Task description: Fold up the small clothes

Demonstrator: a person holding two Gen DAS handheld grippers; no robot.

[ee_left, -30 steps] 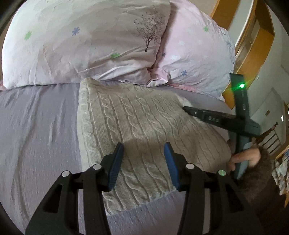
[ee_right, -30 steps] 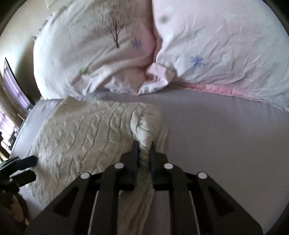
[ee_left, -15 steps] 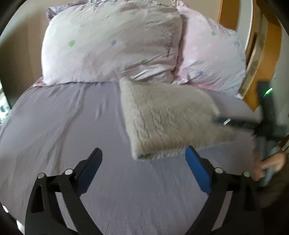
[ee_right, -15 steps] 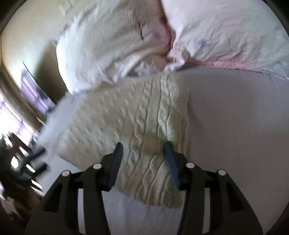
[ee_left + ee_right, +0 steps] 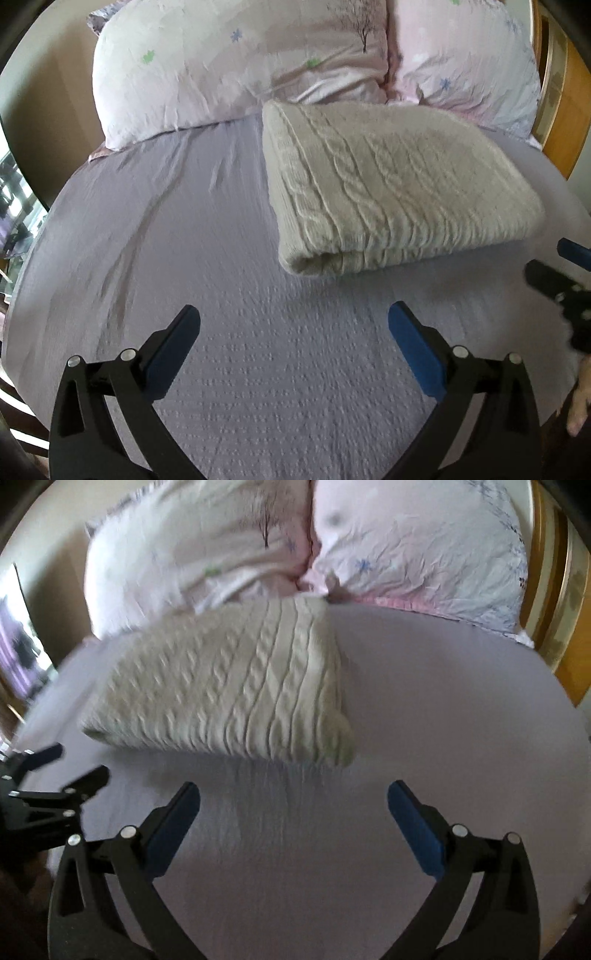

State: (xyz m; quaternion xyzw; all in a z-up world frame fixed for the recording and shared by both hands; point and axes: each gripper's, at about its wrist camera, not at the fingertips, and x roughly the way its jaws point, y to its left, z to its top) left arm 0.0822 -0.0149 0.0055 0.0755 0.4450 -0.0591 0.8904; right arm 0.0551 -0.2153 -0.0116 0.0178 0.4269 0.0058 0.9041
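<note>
A cream cable-knit sweater [image 5: 391, 184] lies folded in a thick rectangle on the lilac bed sheet [image 5: 166, 229], just below the pillows. It also shows in the right wrist view [image 5: 236, 686]. My left gripper [image 5: 293, 325] is wide open and empty, hovering over bare sheet short of the sweater's near fold. My right gripper [image 5: 293, 805] is wide open and empty, also short of the sweater. The right gripper shows at the right edge of the left wrist view [image 5: 561, 280]; the left one shows at the left edge of the right wrist view [image 5: 48, 782].
Two pale pink pillows [image 5: 240, 62] [image 5: 465, 62] lean against the head of the bed behind the sweater. A wooden headboard [image 5: 569, 122] stands at the right. The sheet's left edge drops off toward a window [image 5: 14, 199].
My right gripper let go of the sweater's fold and opened wide. Both grippers pulled back toward the foot of the bed, and the left one opened wider. The sweater now lies folded alone.
</note>
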